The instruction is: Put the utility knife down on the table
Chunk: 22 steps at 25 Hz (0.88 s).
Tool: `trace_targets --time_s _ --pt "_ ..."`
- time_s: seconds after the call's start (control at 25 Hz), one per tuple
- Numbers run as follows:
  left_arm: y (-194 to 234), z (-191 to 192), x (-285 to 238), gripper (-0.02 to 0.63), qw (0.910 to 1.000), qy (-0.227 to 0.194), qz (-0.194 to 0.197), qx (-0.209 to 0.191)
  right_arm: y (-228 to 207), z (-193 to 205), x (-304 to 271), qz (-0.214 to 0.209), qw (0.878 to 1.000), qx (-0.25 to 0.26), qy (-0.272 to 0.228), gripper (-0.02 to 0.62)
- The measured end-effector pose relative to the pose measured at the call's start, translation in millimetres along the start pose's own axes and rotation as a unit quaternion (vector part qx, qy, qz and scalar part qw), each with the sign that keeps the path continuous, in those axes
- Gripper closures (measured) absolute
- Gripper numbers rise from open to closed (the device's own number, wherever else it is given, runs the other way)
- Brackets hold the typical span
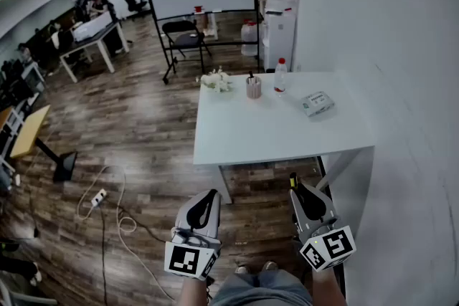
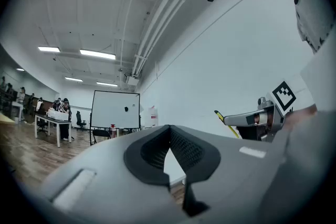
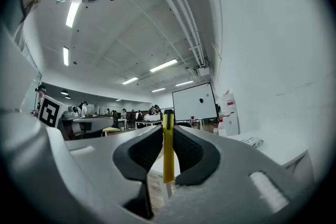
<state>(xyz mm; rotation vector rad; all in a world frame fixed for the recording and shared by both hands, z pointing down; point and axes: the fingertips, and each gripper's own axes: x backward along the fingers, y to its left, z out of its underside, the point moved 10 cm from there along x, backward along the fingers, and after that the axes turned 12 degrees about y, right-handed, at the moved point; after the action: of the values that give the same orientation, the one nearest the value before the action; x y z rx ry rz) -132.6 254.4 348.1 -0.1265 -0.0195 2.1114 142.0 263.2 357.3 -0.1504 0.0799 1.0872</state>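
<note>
Closest in, low in the head view, are the two grippers, held side by side over the wooden floor. The left gripper (image 1: 206, 206) is empty, its pads closed tip to tip with nothing between them (image 2: 170, 145). The right gripper (image 1: 304, 198) is clamped on the utility knife (image 3: 167, 150). Ahead stands the white table (image 1: 272, 134), well apart from both grippers. Its near half is bare, and along the far side sit a small box (image 1: 316, 103), a bottle (image 1: 280, 75), a cup of pens (image 1: 253, 87) and a pale bunch of what may be flowers (image 1: 217, 81). The knife is therefore in the air, short of the table's near edge. The main risk looks like a release too early or too high, which would send the knife to the floor or bouncing off the edge. The pads also grip only a narrow band of the slim yellow body, so a quick swing could let it pivot or slide. I cannot tell whether the blade is out. The knife's long axis runs crosswise to the jaws, roughly upright. Its dark-capped end is uppermost and leans forward toward the table (image 1: 292, 178). It would need laying flat before the jaws part.
</note>
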Motion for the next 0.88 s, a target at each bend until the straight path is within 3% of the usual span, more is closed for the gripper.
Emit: trace_targets --time_s 0.88 --pt "45.4 7.1 4.8 0.595 0.9998 -0.009 0.015 0.001 28.5 1.9 -27.4 0.021 0.999 -0.017 -0.017 0.531"
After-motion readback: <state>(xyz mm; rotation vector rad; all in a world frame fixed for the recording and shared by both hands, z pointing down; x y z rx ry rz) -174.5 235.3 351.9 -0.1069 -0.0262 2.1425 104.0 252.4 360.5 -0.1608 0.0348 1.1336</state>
